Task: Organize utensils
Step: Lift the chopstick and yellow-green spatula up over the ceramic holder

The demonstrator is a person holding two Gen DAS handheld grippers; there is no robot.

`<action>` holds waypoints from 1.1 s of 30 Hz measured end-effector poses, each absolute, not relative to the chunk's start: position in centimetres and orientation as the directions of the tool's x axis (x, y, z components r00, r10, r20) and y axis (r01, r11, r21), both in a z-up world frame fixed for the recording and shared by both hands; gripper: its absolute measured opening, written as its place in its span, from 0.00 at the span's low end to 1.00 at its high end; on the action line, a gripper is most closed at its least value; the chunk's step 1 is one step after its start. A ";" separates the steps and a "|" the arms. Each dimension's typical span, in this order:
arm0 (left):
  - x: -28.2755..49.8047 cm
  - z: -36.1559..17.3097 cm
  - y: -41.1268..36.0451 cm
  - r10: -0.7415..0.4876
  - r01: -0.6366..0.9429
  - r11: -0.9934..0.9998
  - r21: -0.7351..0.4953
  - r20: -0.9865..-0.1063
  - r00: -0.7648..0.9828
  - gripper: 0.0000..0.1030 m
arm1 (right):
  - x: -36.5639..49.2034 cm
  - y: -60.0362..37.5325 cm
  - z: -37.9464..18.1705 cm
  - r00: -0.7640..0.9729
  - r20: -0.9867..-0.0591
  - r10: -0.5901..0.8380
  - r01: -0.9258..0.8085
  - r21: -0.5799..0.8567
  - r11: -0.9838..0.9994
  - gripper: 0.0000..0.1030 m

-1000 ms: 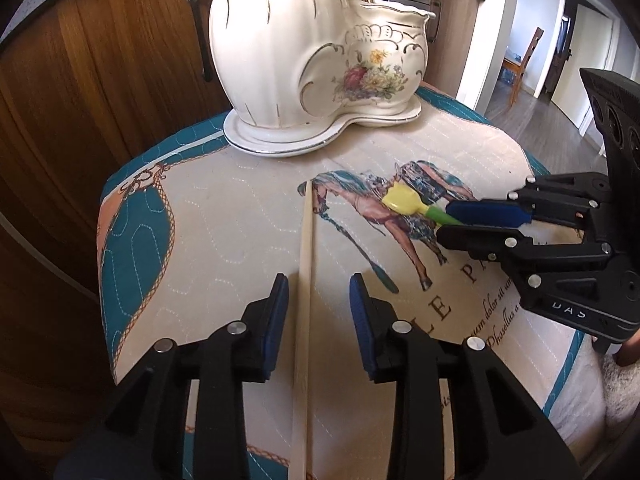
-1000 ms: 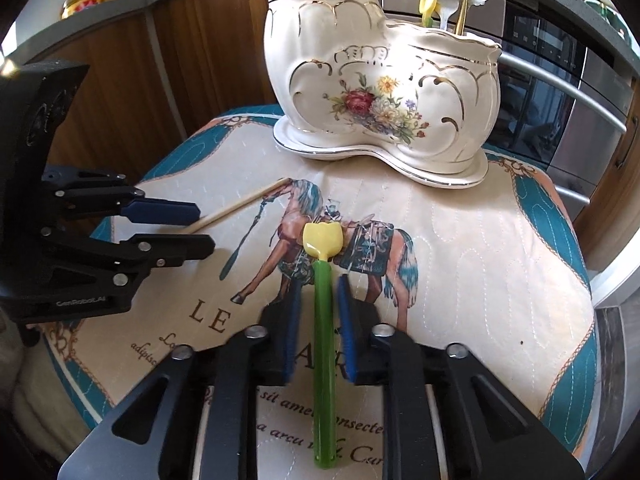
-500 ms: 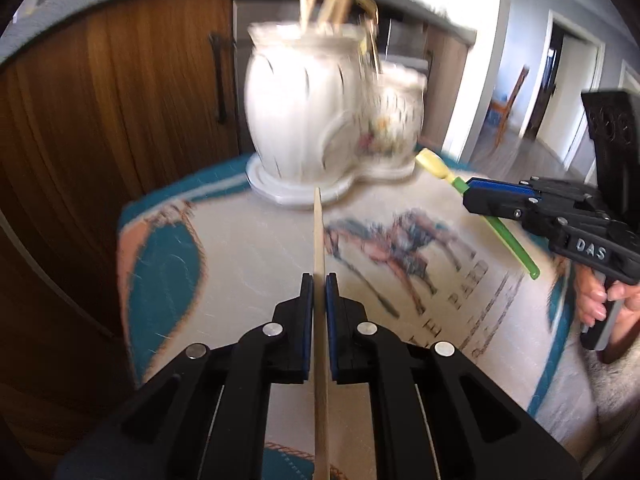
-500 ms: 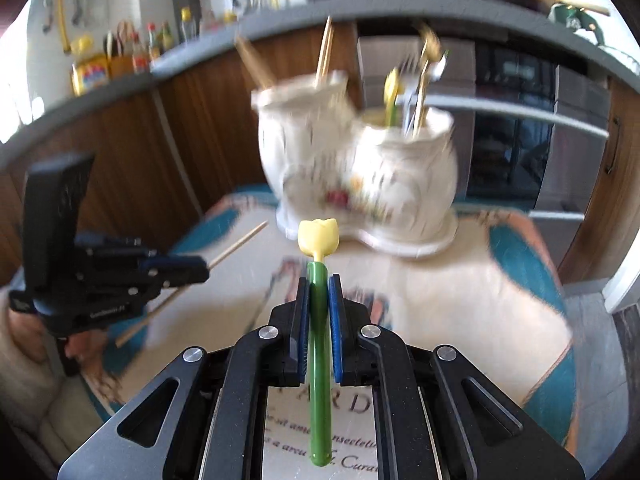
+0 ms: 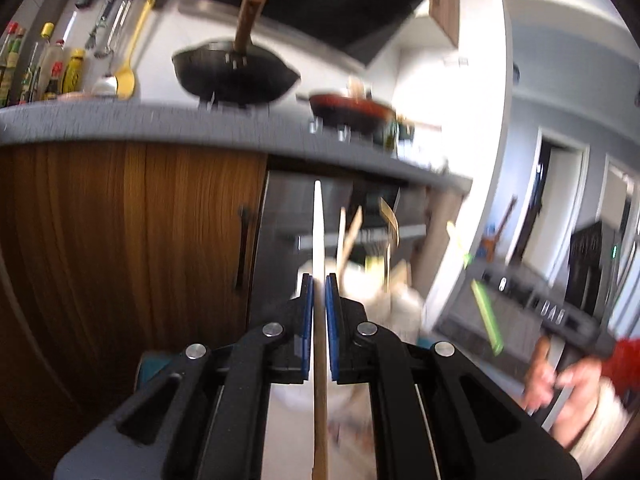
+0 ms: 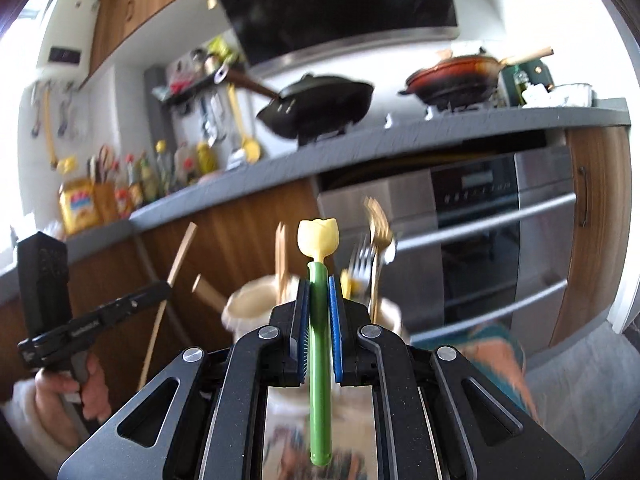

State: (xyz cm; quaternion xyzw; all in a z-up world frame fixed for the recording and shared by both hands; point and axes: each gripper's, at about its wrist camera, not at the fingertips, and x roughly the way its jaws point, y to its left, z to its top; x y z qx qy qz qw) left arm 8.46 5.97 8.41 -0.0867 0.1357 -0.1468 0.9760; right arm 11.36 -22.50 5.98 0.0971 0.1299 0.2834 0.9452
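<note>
Utensils sit clamped for dropping in: left gripper [image 5: 319,280] pinches a wooden chopstick [image 5: 319,240], right gripper [image 6: 319,284] a green tulip-topped stick [image 6: 319,344], both just short of the ceramic holder [image 6: 256,304], tips raised to clear its rim.

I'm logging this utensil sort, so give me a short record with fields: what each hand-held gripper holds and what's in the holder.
left hand-held gripper: shut on wooden chopstick
right hand-held gripper: shut on green stick with yellow tulip top
ceramic utensil holder: blurred, beyond both; holds wooden sticks and forks
image quality: motion blur
</note>
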 end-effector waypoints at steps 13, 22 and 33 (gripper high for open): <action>14.7 12.1 3.3 -0.258 0.244 0.954 -0.174 -0.061 0.964 0.06 | 19.9 -22.3 3.9 0.814 -0.127 0.567 -0.468 0.434 0.770 0.10; 14.5 6.6 6.6 -0.214 0.191 0.977 -0.100 -0.357 0.909 0.08 | 19.3 -22.2 2.7 0.807 -0.166 0.567 -0.466 0.412 0.783 0.10; 18.2 -2.8 7.5 -0.098 0.096 0.994 -0.044 -0.727 0.679 0.33 | 18.9 -21.9 2.7 0.810 -0.179 0.558 -0.463 0.388 0.797 0.10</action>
